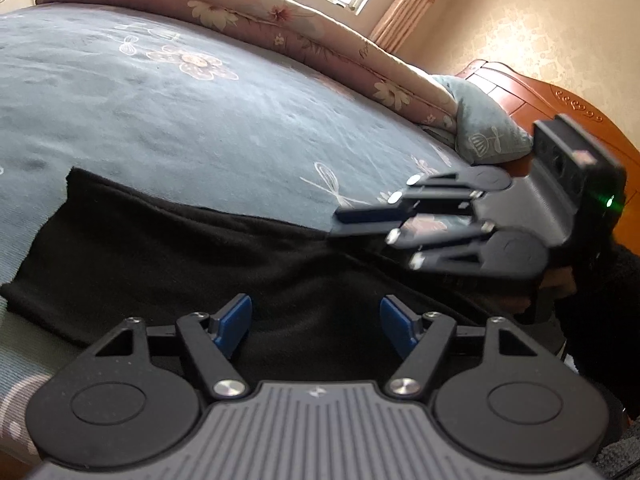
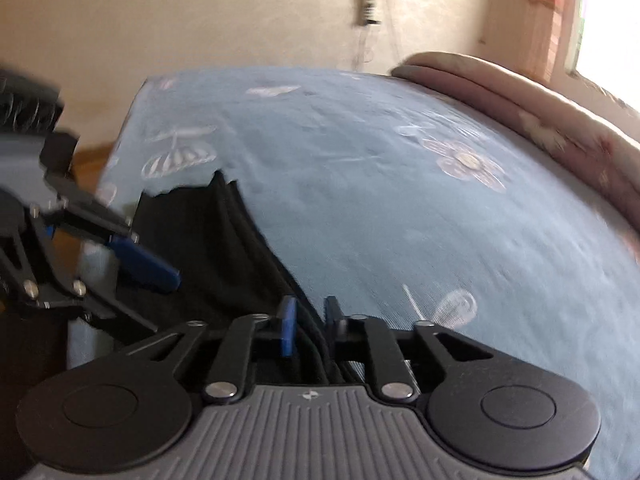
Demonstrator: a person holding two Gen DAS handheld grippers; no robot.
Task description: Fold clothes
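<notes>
A black garment (image 1: 168,248) lies flat on the bed (image 1: 160,120), near its front edge, with the blue flowered sheet bare beyond it. The step in hand looks like taking hold of the garment's edges for a fold. To do it well, each gripper should catch the full thickness of cloth at the edge, both should lift together, and the fold should be carried over evenly so the layers land square and smooth rather than bunched. The left gripper (image 1: 316,326) stands wide open, low over the middle of the garment, with nothing between its blue pads (image 1: 236,320); whether the pads brush the cloth below I cannot tell. The right gripper (image 2: 310,326) is nearly closed at the garment's right-hand edge, with dark folds of cloth running between its narrow jaws; it appears to be pinching that edge, though blur leaves the firmness of the grip uncertain. A folded quilt (image 1: 248,16) lies along the bed's far side.
</notes>
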